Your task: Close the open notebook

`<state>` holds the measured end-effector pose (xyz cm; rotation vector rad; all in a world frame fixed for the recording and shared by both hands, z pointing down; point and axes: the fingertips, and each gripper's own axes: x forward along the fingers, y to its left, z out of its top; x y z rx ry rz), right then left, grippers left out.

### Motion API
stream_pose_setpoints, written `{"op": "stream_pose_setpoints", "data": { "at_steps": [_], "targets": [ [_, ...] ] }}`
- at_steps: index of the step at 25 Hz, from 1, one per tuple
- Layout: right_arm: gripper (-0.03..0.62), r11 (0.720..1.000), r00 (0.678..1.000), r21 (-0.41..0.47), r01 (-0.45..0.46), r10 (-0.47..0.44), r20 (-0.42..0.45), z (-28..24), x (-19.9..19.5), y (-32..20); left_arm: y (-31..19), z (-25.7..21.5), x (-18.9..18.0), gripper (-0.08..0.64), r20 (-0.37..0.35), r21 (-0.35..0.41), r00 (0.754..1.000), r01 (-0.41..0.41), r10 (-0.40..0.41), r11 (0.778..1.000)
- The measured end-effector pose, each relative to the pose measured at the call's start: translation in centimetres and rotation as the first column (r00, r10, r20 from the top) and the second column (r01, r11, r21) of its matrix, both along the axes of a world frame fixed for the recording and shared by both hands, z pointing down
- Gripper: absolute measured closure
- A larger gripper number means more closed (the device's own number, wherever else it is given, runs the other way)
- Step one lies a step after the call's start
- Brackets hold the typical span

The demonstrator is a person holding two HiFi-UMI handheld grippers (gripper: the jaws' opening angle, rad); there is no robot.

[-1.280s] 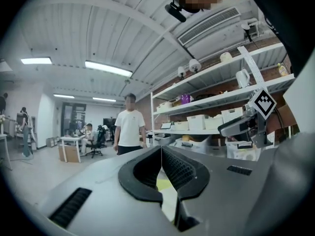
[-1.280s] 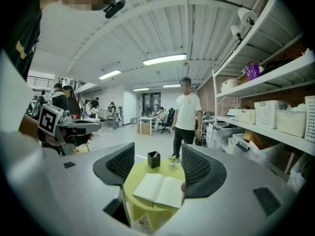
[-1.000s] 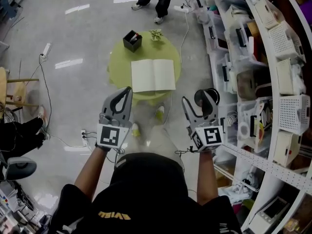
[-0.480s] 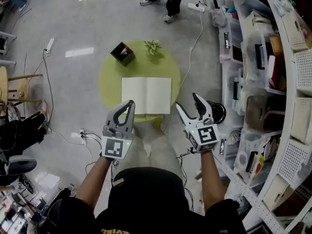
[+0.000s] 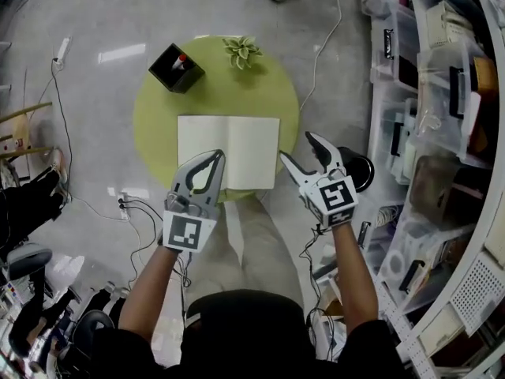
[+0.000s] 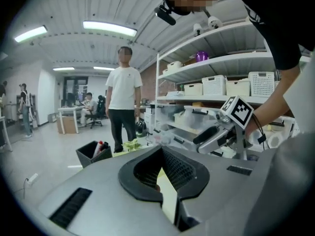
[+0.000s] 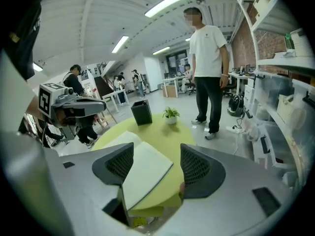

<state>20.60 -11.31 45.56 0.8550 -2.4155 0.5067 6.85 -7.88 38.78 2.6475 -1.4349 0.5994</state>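
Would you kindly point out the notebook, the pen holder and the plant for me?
notebook [image 5: 251, 144]: head view, on its right page.
pen holder [image 5: 180, 84]: head view, on its near wall.
plant [image 5: 241, 51]: head view, on its leaves.

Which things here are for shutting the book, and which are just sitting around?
For the job:
open white notebook
left gripper, jaws together
right gripper, jaws apart

Just sitting there:
black square pen holder
small green potted plant
round green table, only holding everything up
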Motion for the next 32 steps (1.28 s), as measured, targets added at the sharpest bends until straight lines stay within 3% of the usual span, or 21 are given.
{"op": "stream_pose_setpoints", "data": {
  "at_steps": [5,15,32],
  "targets": [
    [0.301,0.997,0.999,-0.057,0.048,-0.049,-0.009,4.9,-0.9,-1.5,-1.5,5.7,0.9,0.543,-0.026,-0.057,0.999,-0.043,0.042,0.997],
    [0.307,0.979,0.992,-0.161,0.127,-0.127,0.009,10.2,-2.9,-3.4,-1.9,10.9,0.2,0.543,-0.032,-0.115,0.999,-0.042,0.038,0.993],
    [0.327,0.926,0.987,-0.342,0.162,-0.147,0.070,12.8,-4.0,-3.6,-2.0,13.8,-0.1,0.543,-0.040,-0.160,0.999,-0.025,0.018,0.987]
  ]
}}
